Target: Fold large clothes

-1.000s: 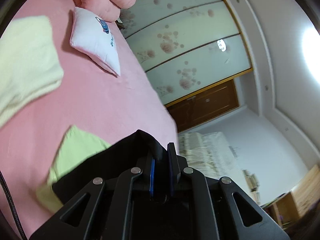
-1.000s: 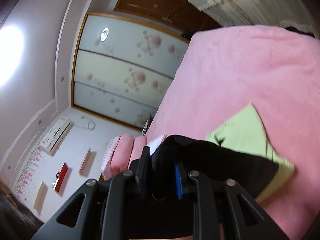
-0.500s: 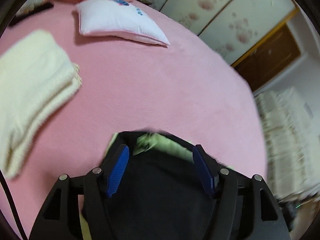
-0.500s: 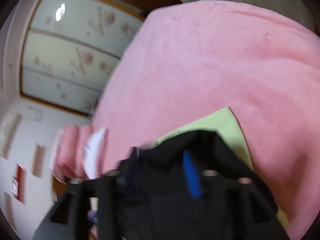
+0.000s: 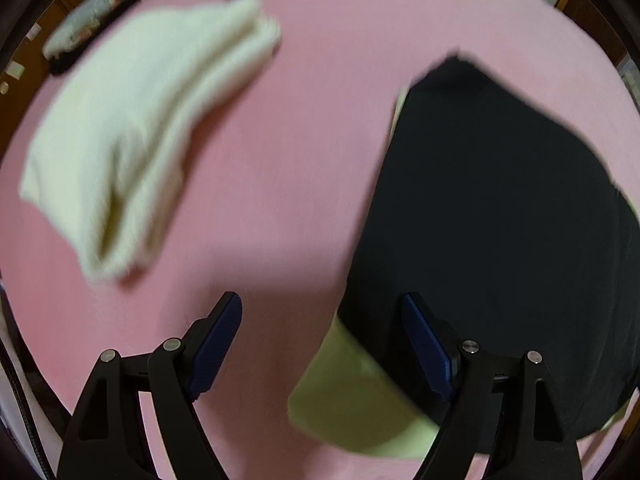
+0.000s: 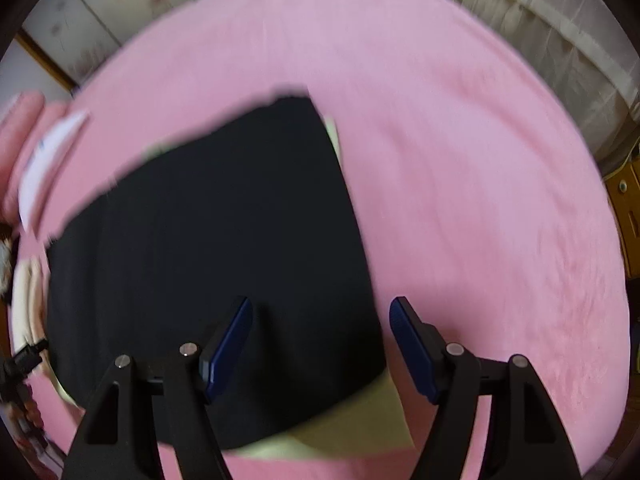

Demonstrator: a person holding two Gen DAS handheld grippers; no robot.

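A folded black garment (image 5: 500, 216) (image 6: 216, 248) lies flat on the pink bed, on top of a folded pale green garment (image 5: 352, 404) (image 6: 356, 424) whose edges stick out beneath it. My left gripper (image 5: 322, 320) hangs over the black garment's left edge, jaws opening, pads clear of the cloth. My right gripper (image 6: 320, 322) hovers above the black garment's right edge, jaws also opening, with nothing pinched between the blue pads.
A folded cream garment (image 5: 136, 128) lies on the pink bed cover (image 5: 304, 128) left of the black one. A white pillow (image 6: 44, 160) and a pink quilt sit at the bed's far end. Wardrobe doors (image 6: 100, 20) and curtains (image 6: 540, 32) stand beyond the bed.
Both grippers let go of the black garment, which dropped flat onto the green one. Both tipped downward and sank toward the bed, and their jaws spread wide.
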